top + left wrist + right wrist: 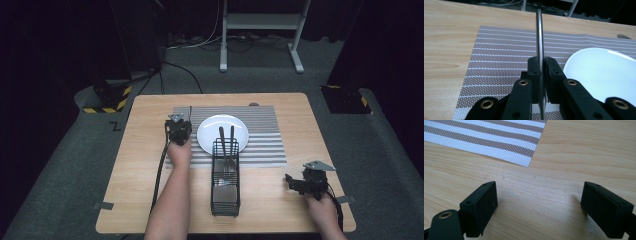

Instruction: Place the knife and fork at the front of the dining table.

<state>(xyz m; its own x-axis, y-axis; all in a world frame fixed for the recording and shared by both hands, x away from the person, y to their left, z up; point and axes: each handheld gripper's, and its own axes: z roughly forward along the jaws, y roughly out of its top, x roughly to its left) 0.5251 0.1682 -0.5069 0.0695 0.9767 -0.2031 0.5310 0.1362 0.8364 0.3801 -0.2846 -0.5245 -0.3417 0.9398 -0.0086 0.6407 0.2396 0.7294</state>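
Note:
My left gripper [179, 126] hovers over the left part of a striped placemat [260, 125], just left of a white plate [210, 131]. Its jaws are shut on a thin metal utensil [539, 32], seen edge-on and sticking out ahead of the pads in the left gripper view, where the left gripper [543, 65] has the plate [604, 72] on its right. I cannot tell which kind of utensil it is. My right gripper [293, 183] rests low at the table's front right, jaws wide apart; the right gripper [540, 202] has bare wood between its pads.
A black wire cutlery caddy [225, 192] stands in front of the plate, with two dark-handled utensils [225, 136] poking up from it. The placemat [499, 140] ends just ahead of the right gripper. The wooden table's edges [120, 200] lie close to both forearms.

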